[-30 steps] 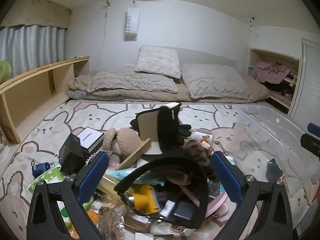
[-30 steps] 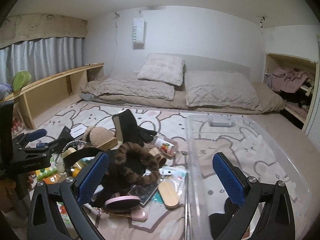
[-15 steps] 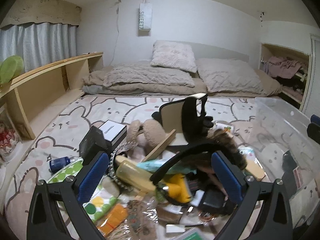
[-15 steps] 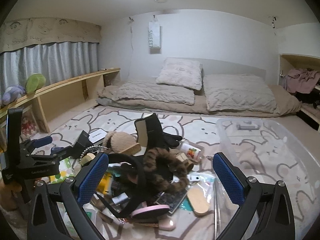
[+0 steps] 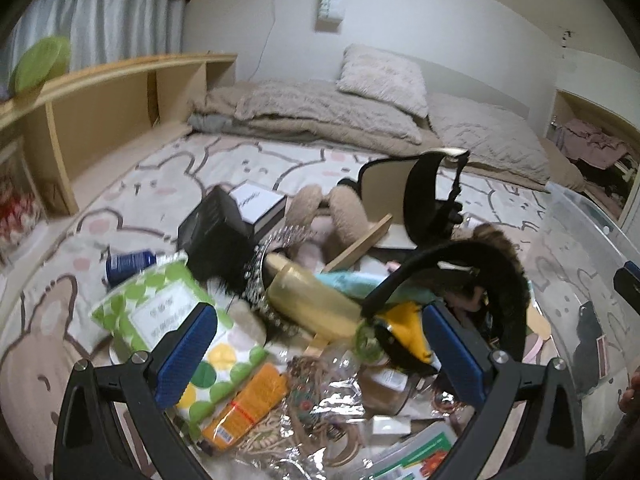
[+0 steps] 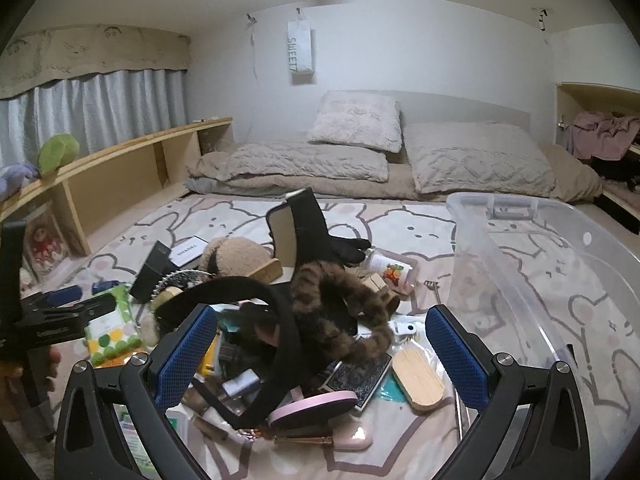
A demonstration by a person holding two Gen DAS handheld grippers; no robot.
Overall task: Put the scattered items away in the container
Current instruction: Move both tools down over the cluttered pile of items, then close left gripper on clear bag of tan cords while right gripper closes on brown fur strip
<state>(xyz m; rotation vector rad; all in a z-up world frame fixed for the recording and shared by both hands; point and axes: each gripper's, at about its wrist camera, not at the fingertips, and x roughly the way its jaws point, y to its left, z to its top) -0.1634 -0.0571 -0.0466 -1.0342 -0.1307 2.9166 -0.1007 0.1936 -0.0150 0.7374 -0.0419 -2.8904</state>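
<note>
A heap of small items lies on the bear-print mat. In the left wrist view my left gripper [image 5: 320, 348] hangs open over a gold bottle [image 5: 308, 300], a green-dotted tissue pack [image 5: 160, 312] and an orange tube [image 5: 246, 404]. A black headband [image 5: 448, 264] arches over the pile. In the right wrist view my right gripper [image 6: 320, 352] is open above the same black headband [image 6: 280, 332], a brown furry scrunchie [image 6: 340, 304] and a wooden brush [image 6: 418, 376]. The clear plastic bin [image 6: 520, 264] stands to the right of the pile. Nothing is held.
A wooden shelf unit [image 6: 120, 176] runs along the left wall. Bedding and pillows [image 6: 360, 152] lie at the back. A black glove over a mirror [image 6: 308, 232], a plush toy [image 6: 236, 256] and a black box [image 5: 216, 228] sit behind the heap.
Both grippers have swung left and dipped toward the pile; the bin has slid rightward in both views. Nothing was picked up.
</note>
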